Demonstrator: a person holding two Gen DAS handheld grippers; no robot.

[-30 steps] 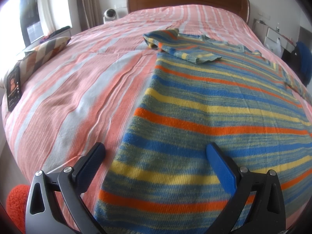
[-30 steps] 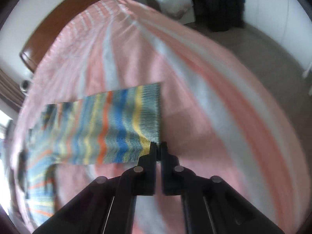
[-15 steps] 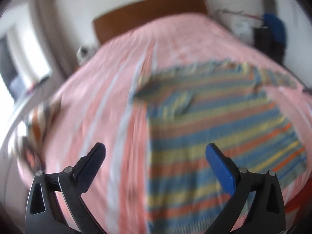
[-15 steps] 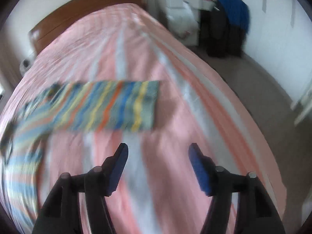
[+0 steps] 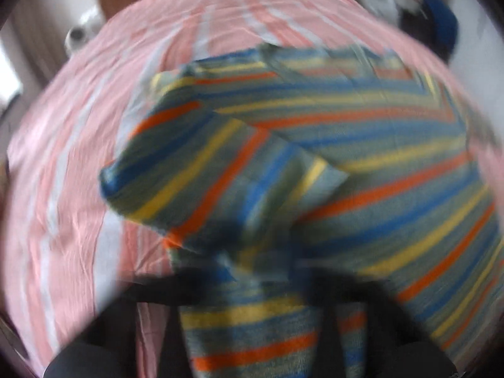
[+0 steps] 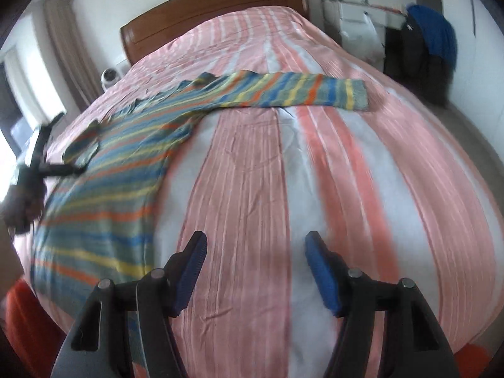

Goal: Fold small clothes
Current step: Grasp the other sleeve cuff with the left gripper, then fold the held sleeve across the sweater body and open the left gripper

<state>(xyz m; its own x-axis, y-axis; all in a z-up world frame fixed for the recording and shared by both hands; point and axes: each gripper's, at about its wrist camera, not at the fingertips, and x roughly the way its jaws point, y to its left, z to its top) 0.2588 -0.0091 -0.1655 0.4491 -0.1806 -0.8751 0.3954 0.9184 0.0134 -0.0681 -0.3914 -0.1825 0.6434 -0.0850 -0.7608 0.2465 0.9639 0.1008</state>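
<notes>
Bed (image 6: 252, 189) with pink-and-white striped cover carries the striped knit sweater (image 6: 104, 195), spread along its left side, right sleeve (image 6: 299, 94) stretched flat toward the far edge. Step, by my reading: folding the left sleeve (image 5: 195, 170) in over the body. Carry it low and lay it square across the chest; smooth before letting go. Left gripper (image 5: 261, 261) sits blurred against lifted fabric; cannot tell whether its fingers pinch it. Right gripper (image 6: 255, 271) hangs over bare cover, fingers spread, holding nothing. Only the right view shows the whole garment; only the left shows the raised sleeve up close.
</notes>
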